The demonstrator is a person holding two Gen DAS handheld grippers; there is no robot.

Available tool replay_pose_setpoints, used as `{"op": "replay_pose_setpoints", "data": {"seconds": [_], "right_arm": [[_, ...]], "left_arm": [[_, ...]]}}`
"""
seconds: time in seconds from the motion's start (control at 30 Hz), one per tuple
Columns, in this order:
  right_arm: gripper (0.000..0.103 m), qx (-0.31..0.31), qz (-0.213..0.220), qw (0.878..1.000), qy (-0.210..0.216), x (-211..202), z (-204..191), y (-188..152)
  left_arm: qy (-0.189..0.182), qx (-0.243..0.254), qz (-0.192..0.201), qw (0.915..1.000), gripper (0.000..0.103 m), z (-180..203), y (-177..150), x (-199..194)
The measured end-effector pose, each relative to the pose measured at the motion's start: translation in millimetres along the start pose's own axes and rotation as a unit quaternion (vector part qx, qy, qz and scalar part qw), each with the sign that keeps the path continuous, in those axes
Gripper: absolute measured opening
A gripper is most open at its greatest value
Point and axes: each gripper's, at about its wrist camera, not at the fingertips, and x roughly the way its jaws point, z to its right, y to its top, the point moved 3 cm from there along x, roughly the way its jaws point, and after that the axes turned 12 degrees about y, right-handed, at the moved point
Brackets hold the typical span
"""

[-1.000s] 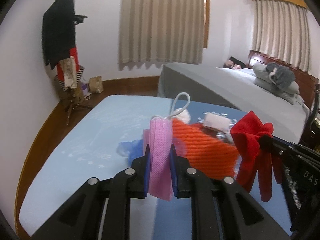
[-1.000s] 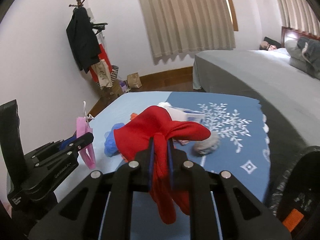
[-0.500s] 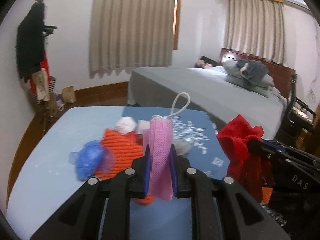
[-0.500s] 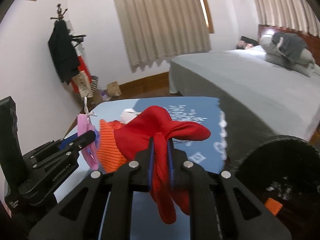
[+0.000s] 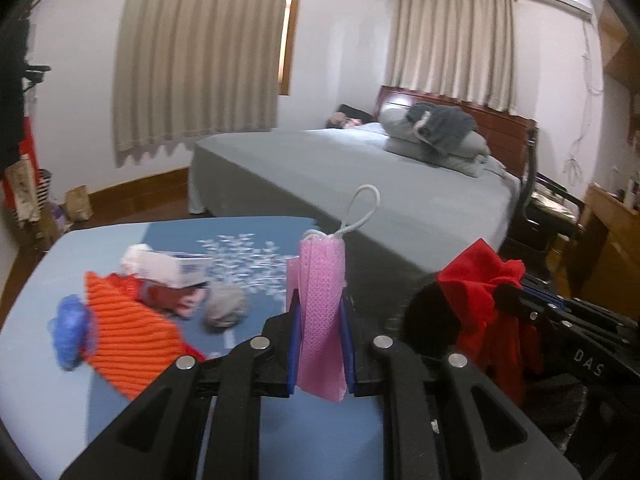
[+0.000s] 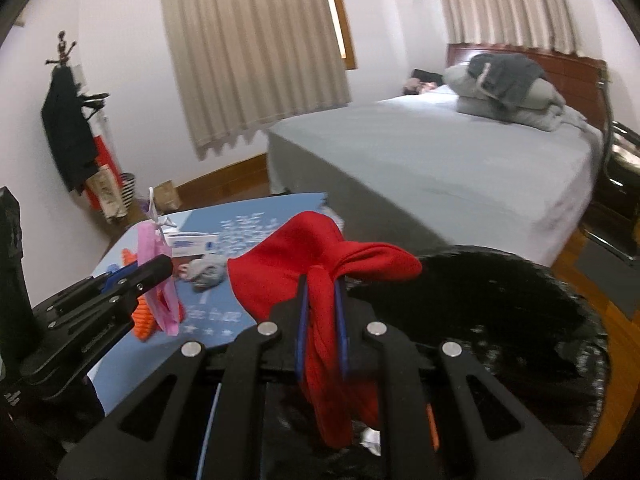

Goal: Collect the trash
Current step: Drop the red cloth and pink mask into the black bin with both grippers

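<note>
My left gripper [image 5: 320, 312] is shut on a folded pink face mask [image 5: 322, 280] with a white ear loop, held above the blue table's right edge. My right gripper [image 6: 320, 300] is shut on a red cloth [image 6: 320, 256], held over the open black trash bag [image 6: 500, 312]. The red cloth also shows in the left wrist view [image 5: 480, 292], and the mask in the right wrist view [image 6: 154, 256]. On the table [image 5: 48, 380] lie an orange knitted piece [image 5: 128, 328], a blue crumpled item [image 5: 70, 328], a white box [image 5: 168, 268] and a grey wad [image 5: 224, 308].
A grey bed [image 5: 360, 168] stands behind the table, with pillows and dark clothes at its head. A coat stand with dark clothes [image 6: 68, 120] is at the left wall. Wooden furniture [image 5: 600, 232] stands at the right. Some scraps lie inside the bag [image 6: 372, 436].
Both grippers have swung to the right with their loads. The table's items have slid left in view and the black trash bag now lies under the right gripper.
</note>
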Motion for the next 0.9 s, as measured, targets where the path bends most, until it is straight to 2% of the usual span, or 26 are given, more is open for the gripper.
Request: {"op": "replay_pose_setpoints", "data": {"seconds": [0.47,0.6,0.67,0.73,0.77,0.8,0.9], "right_arm": [[0.012,0.038,0.013,0.995,-0.091,-50.5,72.9,-21.6],[0.015,0.049,0.014,0.992,-0.113,-61.1,93.5,-29.5],[0.02,0.054,0.014,0.991,-0.122,-64.8,101.0,-31.9],[0.035,0.057,0.015,0.989,-0.132,-67.3,105.8,-33.3],[0.039,0.059,0.016,0.989,-0.138,-68.6,108.5,-34.3],[0.045,0.061,0.018,0.988,-0.143,-70.0,110.6,-35.4],[0.06,0.062,0.022,0.986,-0.152,-71.9,113.4,-37.4]], "left_arm": [[-0.087,0.041,-0.005,0.9953,0.017,98.4,-0.8,9.2],[-0.112,0.049,-0.015,0.9924,0.017,119.8,-5.0,13.2],[-0.128,0.054,-0.019,0.9902,0.02,129.3,-6.0,14.3],[-0.138,0.053,-0.022,0.9887,0.033,133.4,-6.6,15.3],[-0.141,0.05,-0.023,0.9885,0.044,134.5,-6.9,15.6],[-0.142,0.048,-0.022,0.9884,0.049,134.3,-6.7,15.6],[-0.138,0.043,-0.023,0.9892,0.055,129.1,-6.2,16.1]]}}
